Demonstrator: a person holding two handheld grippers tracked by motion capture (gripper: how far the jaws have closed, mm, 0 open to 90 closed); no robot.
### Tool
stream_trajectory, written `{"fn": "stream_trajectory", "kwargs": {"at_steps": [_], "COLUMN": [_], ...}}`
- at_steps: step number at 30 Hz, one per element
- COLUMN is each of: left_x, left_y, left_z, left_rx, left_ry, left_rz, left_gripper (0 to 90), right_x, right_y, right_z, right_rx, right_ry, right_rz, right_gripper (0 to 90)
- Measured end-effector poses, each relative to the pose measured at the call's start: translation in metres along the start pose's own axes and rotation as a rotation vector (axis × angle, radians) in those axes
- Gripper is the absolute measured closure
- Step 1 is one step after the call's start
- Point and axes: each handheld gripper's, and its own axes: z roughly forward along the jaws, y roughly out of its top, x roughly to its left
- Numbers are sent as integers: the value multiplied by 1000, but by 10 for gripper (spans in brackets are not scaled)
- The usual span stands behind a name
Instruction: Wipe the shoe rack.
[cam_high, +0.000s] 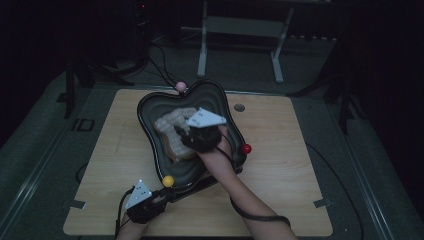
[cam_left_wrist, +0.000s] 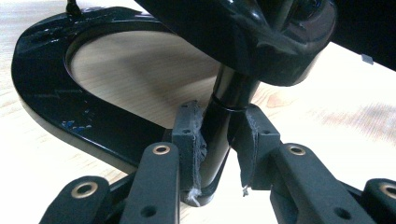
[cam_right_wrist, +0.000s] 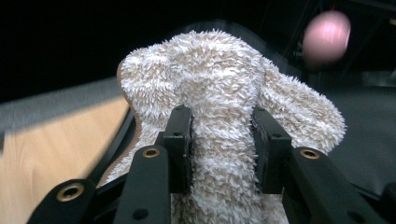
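I have the right tool (cam_high: 181, 131) clamped on a fold of the fluffy cream cloth (cam_high: 170, 131), its two jaws pressing the pile in from both sides; in the right gripper view the cloth (cam_right_wrist: 224, 121) bulges up between and above the jaws. The cloth sits inside the black wavy-rimmed tray (cam_high: 150, 107), toward the tray's left half, with part of it lifted off the tray floor in my grip.

My left tool (cam_high: 161, 196) is at the tray's near edge, just below the yellow ball (cam_high: 168, 181). In the left gripper view its jaws are closed on a black post (cam_left_wrist: 224, 126) that runs down from the tray to a black ring base (cam_left_wrist: 42, 93) lying flat on the wooden surface (cam_high: 280, 165). The pads touch the post on both sides.

Around the tray's rim I can see three coloured balls: the yellow one at the near edge, a red ball (cam_high: 246, 148) on the tray's right side, and a pink ball (cam_high: 180, 86) at its far edge. The pink ball (cam_right_wrist: 326, 36) shows blurred beyond the cloth in the right gripper view.
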Motion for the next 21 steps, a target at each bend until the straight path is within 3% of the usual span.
{"fn": "stream_trajectory", "kwargs": {"at_steps": [5,10,12,14,16,18,21], "left_x": [0,0,0,1,1,2,2], "left_y": [0,0,0,-1,0,0,0], "left_z": [0,0,0,0,0,-1,-1], "left_rx": [-1,-1,-3,-4,-5,-4,2], "left_ry": [-1,-5,-7,-9,-7,-7,-6], "left_rz": [-5,-3,-4,-4,-6,-7,-5], "left_gripper": [706,706,706,706,706,707,707], "right_x": [-9,-17,-17,-16,-15,-11,-3], "right_y": [46,69,69,64,54,49,45], "right_z": [25,61,73,86,99,100,100], "right_rx": [-34,-3,1,35,70,51,67], "right_ry": [0,-20,-28,-62,-65,-72,-55], "right_rz": [8,26,28,19,15,15,4], "right_gripper": [637,636,636,634,632,629,625]}}
